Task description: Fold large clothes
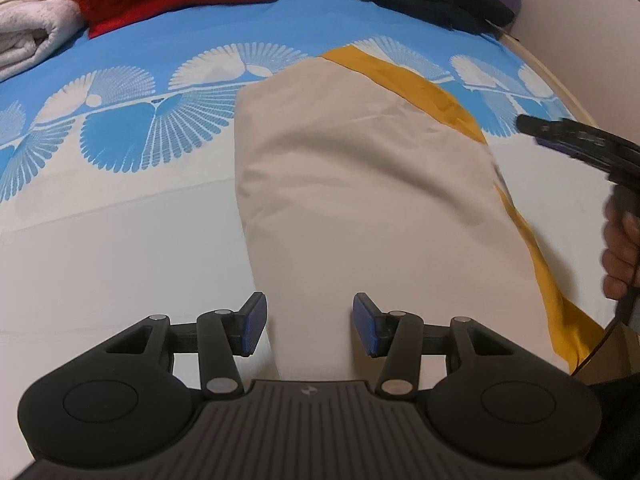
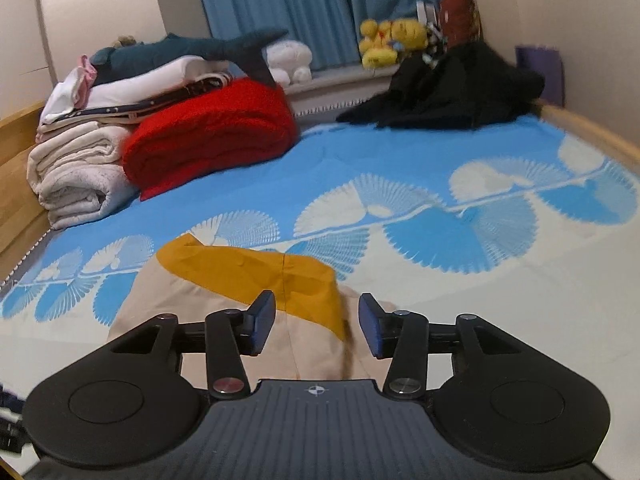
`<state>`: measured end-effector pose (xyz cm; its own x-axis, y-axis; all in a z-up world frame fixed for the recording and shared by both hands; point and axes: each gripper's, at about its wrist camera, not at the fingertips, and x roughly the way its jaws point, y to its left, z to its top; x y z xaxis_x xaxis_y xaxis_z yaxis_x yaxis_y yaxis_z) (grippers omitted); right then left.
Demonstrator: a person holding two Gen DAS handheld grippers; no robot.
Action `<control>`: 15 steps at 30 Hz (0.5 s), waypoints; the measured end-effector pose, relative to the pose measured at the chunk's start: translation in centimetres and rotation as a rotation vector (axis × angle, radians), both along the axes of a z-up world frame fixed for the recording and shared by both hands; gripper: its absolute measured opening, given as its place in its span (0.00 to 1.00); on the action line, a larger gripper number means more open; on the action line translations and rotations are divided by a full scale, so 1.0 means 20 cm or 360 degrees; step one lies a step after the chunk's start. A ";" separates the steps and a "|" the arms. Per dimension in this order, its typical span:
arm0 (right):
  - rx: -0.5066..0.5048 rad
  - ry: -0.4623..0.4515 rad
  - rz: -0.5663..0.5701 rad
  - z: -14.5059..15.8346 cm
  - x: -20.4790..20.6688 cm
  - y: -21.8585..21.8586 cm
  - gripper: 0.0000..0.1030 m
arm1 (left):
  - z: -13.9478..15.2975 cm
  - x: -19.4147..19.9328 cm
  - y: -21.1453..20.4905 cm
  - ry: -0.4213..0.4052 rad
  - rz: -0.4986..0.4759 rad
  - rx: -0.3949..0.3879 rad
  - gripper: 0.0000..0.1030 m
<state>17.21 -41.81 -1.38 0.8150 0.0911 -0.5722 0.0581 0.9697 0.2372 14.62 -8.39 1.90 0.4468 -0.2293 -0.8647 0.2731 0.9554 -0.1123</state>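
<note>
On the bed, over a blue and white bedsheet printed with fan shapes, lies a beige and mustard garment, folded into a long strip that runs from the near edge toward the middle of the bed. The left gripper hangs just above the garment's near end with its jaws spread wide and nothing between them; the beige cloth passes below the gap. The left wrist view also catches the right gripper from the side, near the bed's right edge beside the mustard border, gripped by a hand.

The right wrist view shows the right gripper with jaws equally wide apart and holding nothing, poised over the garment where the mustard panel meets the beige. Only this view takes in the far end of the room: blue curtains, a stuffed shark atop a stack of folded linens, yellow plush toys and a white plush on the sill. Both views show the red blanket toward the far left corner of the bed and a heap of black clothing toward the far right corner.
</note>
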 end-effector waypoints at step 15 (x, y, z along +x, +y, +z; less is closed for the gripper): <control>0.0426 0.0116 -0.0132 -0.23 0.38 -0.12 0.00 | 0.01 0.09 -0.01 -0.0039 0.0141 -0.0091 0.52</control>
